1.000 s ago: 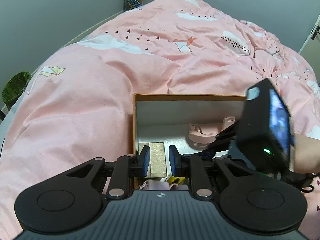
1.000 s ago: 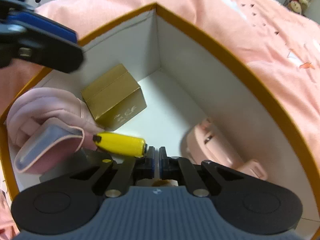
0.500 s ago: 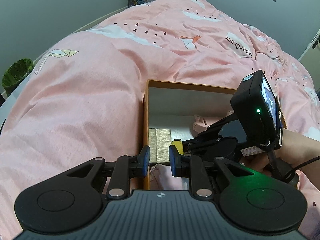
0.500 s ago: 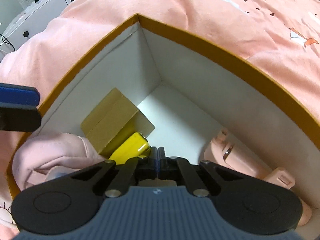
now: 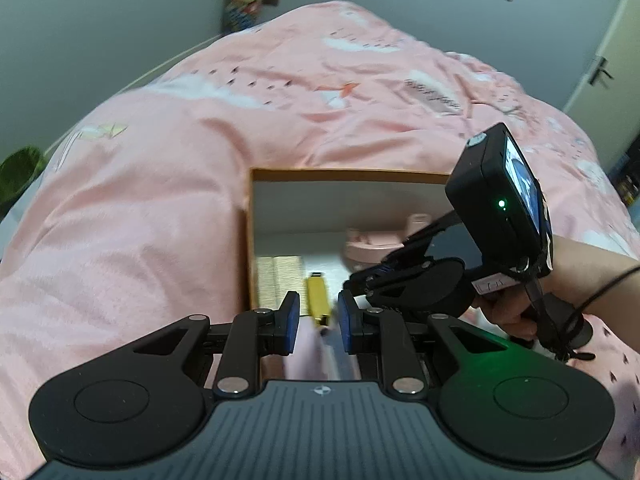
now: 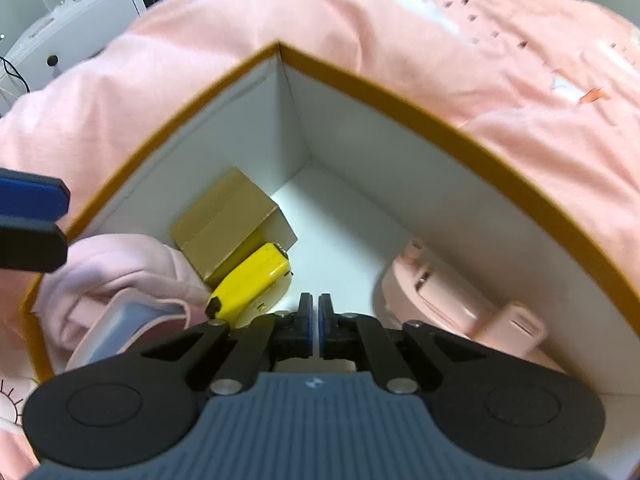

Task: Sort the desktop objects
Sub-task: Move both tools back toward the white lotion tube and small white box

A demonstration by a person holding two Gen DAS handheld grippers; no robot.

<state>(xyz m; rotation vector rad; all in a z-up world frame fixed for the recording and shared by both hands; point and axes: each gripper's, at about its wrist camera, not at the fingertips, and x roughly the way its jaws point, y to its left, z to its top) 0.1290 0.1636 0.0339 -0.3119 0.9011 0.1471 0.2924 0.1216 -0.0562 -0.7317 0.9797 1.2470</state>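
Observation:
An orange-rimmed white box [image 6: 400,96] lies on the pink bed. Inside it are a gold carton [image 6: 228,216], a yellow oblong object [image 6: 250,280] leaning on the carton, a pink device [image 6: 452,300] and a pink cloth pouch [image 6: 120,276]. My right gripper [image 6: 314,330] is shut with nothing between its pads, just above the box floor beside the yellow object. My left gripper [image 5: 319,322] is open and empty above the box's near edge [image 5: 246,240]; the yellow object [image 5: 317,296] shows between its fingers, and the right gripper [image 5: 384,276] shows to its right.
The pink quilt [image 5: 180,200] surrounds the box. A green bin [image 5: 18,172] stands at the far left. White furniture [image 6: 72,12] stands beyond the bed. A grey wall and a door [image 5: 600,72] are behind.
The yellow object has left the right gripper and now leans on the gold carton. The right gripper has pulled back and up. The left gripper has risen above the box's near edge.

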